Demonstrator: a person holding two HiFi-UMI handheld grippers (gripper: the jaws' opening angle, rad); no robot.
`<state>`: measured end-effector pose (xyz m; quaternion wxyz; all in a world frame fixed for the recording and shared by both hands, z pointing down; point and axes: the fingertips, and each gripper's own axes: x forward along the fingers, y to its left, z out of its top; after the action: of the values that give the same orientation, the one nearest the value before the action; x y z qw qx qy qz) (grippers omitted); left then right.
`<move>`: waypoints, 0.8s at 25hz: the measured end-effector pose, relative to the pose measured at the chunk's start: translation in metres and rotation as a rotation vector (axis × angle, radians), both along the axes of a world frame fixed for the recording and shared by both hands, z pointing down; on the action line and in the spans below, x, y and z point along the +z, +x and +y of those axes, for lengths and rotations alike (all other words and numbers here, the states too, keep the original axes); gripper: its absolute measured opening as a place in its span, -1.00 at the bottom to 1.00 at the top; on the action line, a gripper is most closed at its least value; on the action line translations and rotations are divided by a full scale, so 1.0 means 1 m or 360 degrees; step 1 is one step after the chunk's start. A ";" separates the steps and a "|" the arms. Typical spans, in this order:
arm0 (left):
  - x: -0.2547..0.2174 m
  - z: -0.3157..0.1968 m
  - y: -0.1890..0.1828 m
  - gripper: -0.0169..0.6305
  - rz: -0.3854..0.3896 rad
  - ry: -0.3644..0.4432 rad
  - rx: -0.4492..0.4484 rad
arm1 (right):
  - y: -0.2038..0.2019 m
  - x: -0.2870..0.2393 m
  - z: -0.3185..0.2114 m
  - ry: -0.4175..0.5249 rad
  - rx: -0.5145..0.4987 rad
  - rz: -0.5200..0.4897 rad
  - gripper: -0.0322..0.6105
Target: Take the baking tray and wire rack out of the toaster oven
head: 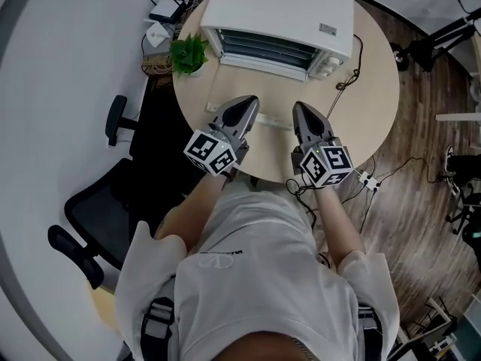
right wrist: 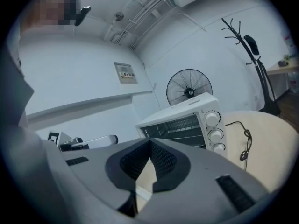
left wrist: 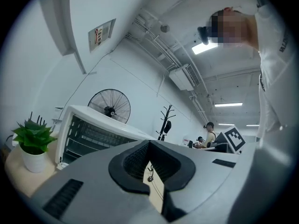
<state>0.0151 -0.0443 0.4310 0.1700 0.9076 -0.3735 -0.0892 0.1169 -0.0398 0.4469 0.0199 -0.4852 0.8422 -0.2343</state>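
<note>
The white toaster oven [head: 278, 17] stands at the far side of the round table [head: 376, 89], its front toward me. Wire rack bars [head: 259, 47] show in its front opening; I cannot make out the baking tray. The oven [left wrist: 88, 132] also shows in the left gripper view, and in the right gripper view, where the oven [right wrist: 184, 122] has its knobs on the right. My left gripper [head: 252, 104] and right gripper [head: 301, 110] hover side by side over the near half of the table, short of the oven. Both are shut and empty: left gripper [left wrist: 149, 146], right gripper [right wrist: 150, 143].
A potted plant [head: 189, 53] sits left of the oven. A dark cable [head: 347, 77] trails from the oven's right side. A pale bar [head: 267, 125] lies on the table between the gripper tips. A black office chair [head: 98, 216] stands at the left. A floor fan [right wrist: 188, 88] stands behind.
</note>
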 end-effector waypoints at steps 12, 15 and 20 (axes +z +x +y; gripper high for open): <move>0.044 -0.064 0.020 -0.94 0.0106 -0.0173 -0.0033 | -0.010 0.044 -0.076 -0.0237 -0.0039 -0.0362 -0.91; 0.057 -0.081 0.018 -0.94 0.0133 -0.0206 -0.0024 | -0.016 0.057 -0.097 -0.0308 0.0001 -0.0439 -0.91; 0.090 -0.114 0.009 -0.94 0.0221 -0.0337 -0.0080 | -0.022 0.081 -0.127 -0.0425 0.0107 -0.0567 -0.91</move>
<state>0.0237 -0.1584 0.5212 0.2881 0.8666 -0.3906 -0.1162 0.0953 -0.1663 0.5277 0.1117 -0.4624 0.7702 -0.4249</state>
